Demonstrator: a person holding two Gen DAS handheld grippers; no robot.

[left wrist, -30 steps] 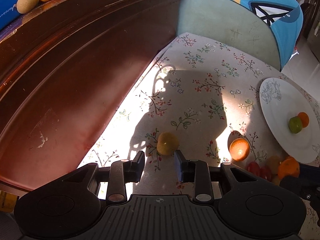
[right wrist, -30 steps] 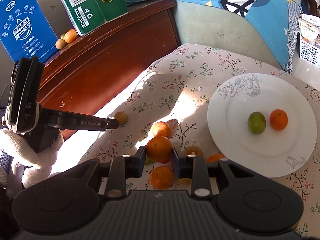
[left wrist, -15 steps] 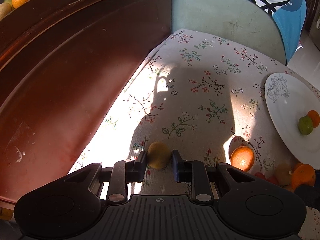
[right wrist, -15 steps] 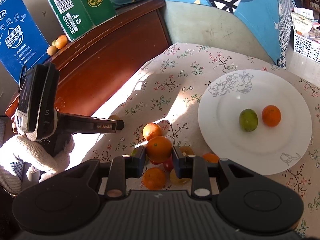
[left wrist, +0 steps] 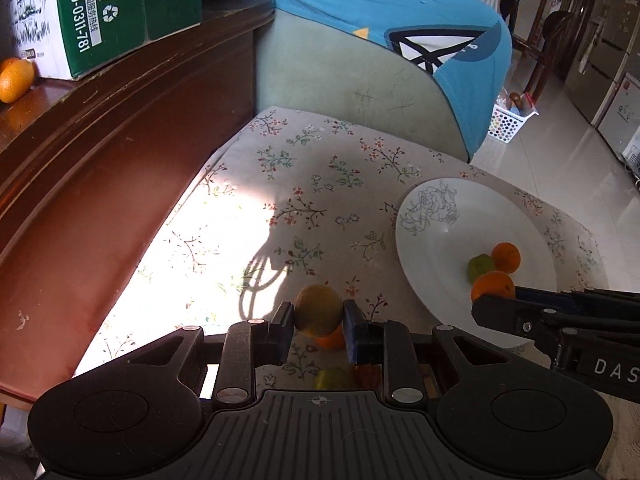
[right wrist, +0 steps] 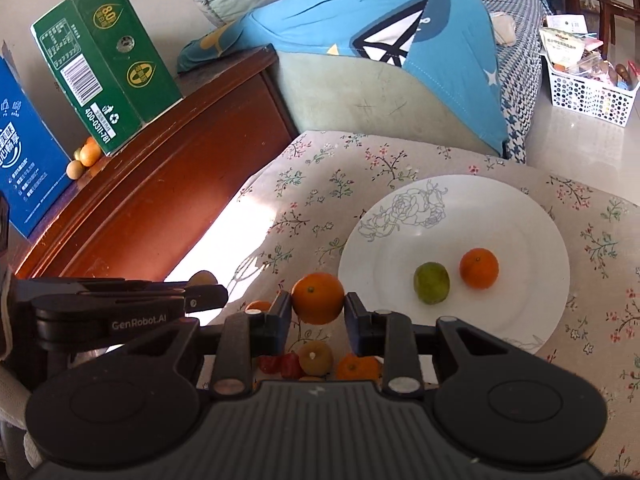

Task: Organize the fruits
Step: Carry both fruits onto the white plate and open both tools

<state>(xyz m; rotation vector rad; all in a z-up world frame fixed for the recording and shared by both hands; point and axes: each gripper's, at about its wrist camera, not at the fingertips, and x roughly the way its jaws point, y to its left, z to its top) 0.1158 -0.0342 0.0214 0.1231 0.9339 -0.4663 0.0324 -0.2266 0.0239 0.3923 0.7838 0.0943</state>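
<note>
Two fruits are up off the floral counter [left wrist: 280,168]: a yellow-brown fruit [left wrist: 318,310] clamped in the left hand-held gripper [left wrist: 316,330], an orange [right wrist: 317,298] pinched in the right hand-held gripper [right wrist: 318,314], beside the white plate [right wrist: 520,208] holding a lime [right wrist: 431,282] and a tangerine [right wrist: 479,268].

Plate [right wrist: 520,208] right on the tablecloth [right wrist: 304,184] — two fruits [right wrist: 431,282] on it, cabinet [right wrist: 168,184] left

My grippers are black plastic with ribbed housings, silver screws, white "GenRobot.AI" lettering on the left gripper [right wrist: 200,294].
</note>
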